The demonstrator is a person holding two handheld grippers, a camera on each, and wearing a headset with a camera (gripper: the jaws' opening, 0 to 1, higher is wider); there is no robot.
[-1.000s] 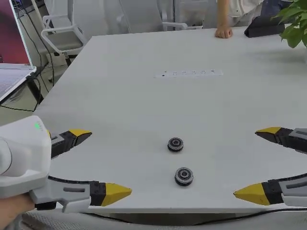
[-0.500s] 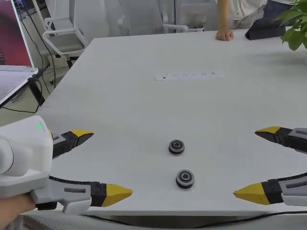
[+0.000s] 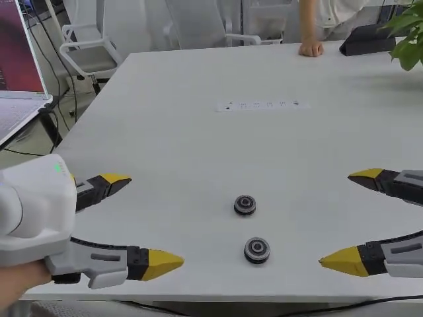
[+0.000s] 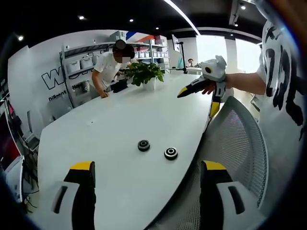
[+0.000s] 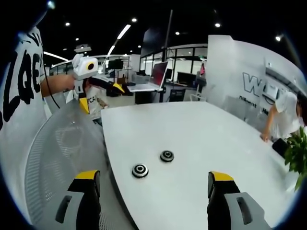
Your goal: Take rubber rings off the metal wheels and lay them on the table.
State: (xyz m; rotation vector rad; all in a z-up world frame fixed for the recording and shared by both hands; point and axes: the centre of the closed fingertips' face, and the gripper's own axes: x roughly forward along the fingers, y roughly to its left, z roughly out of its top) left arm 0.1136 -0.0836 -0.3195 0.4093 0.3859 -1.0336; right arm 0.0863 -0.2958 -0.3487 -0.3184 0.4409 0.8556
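White table point(image 3: 198, 132) with two metal wheels lying flat near its front edge, as the head view shows them. The far wheel point(image 3: 244, 205) and the near wheel point(image 3: 256, 250) lie close together without touching, the near one slightly to the right and closer to the table's edge. Each wheel carries a dark rubber ring point(image 3: 246, 251) around a paler metal hub – both rings are seated on their wheels.

The left gripper point(image 3: 155, 220), with a white body and yellow-tipped black jaws, is held in a hand point(image 3: 16, 287) at the lower left. Its jaws are spread wide and hold nothing. The right gripper point(image 3: 336, 218) enters from the lower right, its jaws likewise spread and empty. The wheels lie between the two grippers, well apart from either.

In the left gripper view both wheels lie on the table ahead, framed by the parted jaws. The right gripper is raised beyond them and a grey mesh chair back point(image 4: 235, 143) stands at the table's edge. The right gripper view shows the same pair of wheels between its own parted jaws, with the left gripper raised at the far left.

Background – a socket strip point(image 3: 262, 105) is set flush in the table's middle. At the far edge are another person's resting hand point(image 3: 309, 47), a black bag point(image 3: 370, 41) and a green plant point(image 3: 408, 39). A laptop point(image 3: 20, 59) stands on a side desk to the left.
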